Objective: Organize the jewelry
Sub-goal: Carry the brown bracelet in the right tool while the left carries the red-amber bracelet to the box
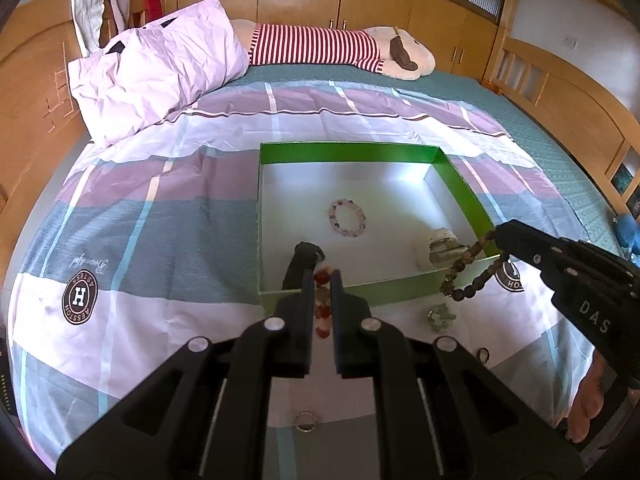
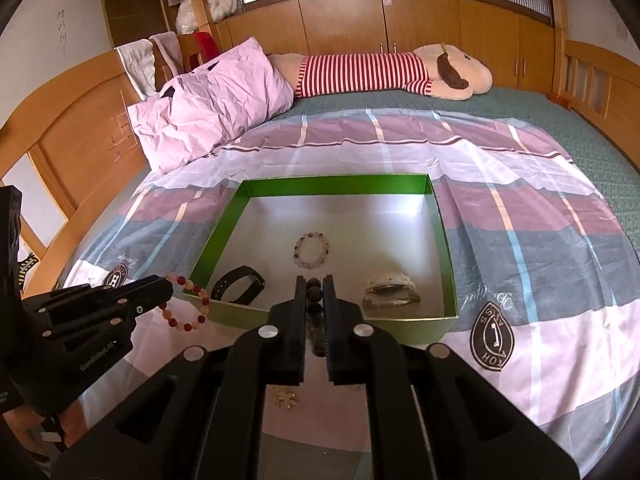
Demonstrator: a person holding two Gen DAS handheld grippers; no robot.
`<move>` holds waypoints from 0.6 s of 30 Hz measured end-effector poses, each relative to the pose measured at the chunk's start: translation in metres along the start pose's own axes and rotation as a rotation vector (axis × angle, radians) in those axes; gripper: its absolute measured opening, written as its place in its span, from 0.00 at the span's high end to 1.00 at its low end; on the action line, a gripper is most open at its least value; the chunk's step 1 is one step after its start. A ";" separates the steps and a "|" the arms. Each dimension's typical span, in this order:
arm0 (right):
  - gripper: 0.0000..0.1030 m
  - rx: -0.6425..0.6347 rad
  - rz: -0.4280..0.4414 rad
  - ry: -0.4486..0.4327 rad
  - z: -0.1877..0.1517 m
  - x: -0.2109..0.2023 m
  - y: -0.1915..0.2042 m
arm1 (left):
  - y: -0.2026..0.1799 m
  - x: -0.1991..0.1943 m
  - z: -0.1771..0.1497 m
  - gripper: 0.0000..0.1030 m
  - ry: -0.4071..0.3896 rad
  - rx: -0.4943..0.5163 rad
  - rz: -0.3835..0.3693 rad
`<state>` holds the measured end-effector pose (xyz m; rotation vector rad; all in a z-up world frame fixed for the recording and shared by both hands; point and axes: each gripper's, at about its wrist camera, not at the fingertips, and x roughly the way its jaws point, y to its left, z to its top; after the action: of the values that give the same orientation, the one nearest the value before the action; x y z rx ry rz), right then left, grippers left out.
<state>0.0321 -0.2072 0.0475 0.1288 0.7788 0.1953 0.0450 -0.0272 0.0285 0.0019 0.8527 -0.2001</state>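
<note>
My left gripper (image 1: 322, 276) is shut on a red and pink bead bracelet (image 1: 323, 312), held just over the near wall of the green box (image 1: 348, 148). In the right wrist view that bracelet (image 2: 188, 308) hangs from the left gripper (image 2: 170, 286) by the box's near left corner. My right gripper (image 2: 314, 280) is shut on a dark brown bead bracelet (image 2: 315, 296) above the near wall of the box (image 2: 332, 182); its loop (image 1: 468, 268) dangles at the near right corner. On the white floor lie a pale bead bracelet (image 2: 312, 250), a black band (image 2: 238, 288) and a whitish piece (image 2: 390, 290).
Loose on the bedspread before the box are a greenish brooch (image 1: 440, 316), a small dark ring (image 1: 483, 354), a silver ring (image 1: 306, 420) and a gold flower piece (image 2: 284, 398). A pink pillow (image 1: 160, 68) and a striped plush toy (image 1: 340, 46) lie at the back. A bare foot (image 1: 588, 404) shows at right.
</note>
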 end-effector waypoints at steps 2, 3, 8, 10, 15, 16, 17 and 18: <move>0.93 -0.005 -0.008 -0.009 0.001 -0.001 0.001 | 0.000 0.000 0.001 0.92 -0.004 0.002 0.004; 0.93 -0.008 -0.013 -0.013 0.002 -0.001 0.001 | 0.001 0.000 0.001 0.92 -0.005 0.001 0.005; 0.93 -0.010 -0.018 -0.022 0.003 0.000 0.000 | 0.002 0.002 0.001 0.92 -0.002 0.001 0.005; 0.93 -0.002 -0.012 -0.023 0.005 0.001 -0.001 | 0.000 0.003 0.002 0.92 -0.003 0.003 0.010; 0.93 0.001 -0.009 -0.028 0.007 0.005 -0.001 | 0.000 0.009 0.005 0.92 -0.003 0.003 0.015; 0.93 -0.003 -0.011 -0.029 0.007 0.005 0.000 | 0.001 0.010 0.006 0.92 0.001 0.001 0.016; 0.93 -0.006 -0.014 -0.029 0.007 0.006 0.000 | 0.002 0.011 0.006 0.92 0.003 0.000 0.017; 0.93 -0.008 -0.017 -0.029 0.007 0.006 0.000 | 0.002 0.011 0.006 0.92 0.004 0.000 0.019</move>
<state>0.0416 -0.2063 0.0485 0.1168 0.7494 0.1805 0.0573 -0.0275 0.0238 0.0100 0.8559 -0.1820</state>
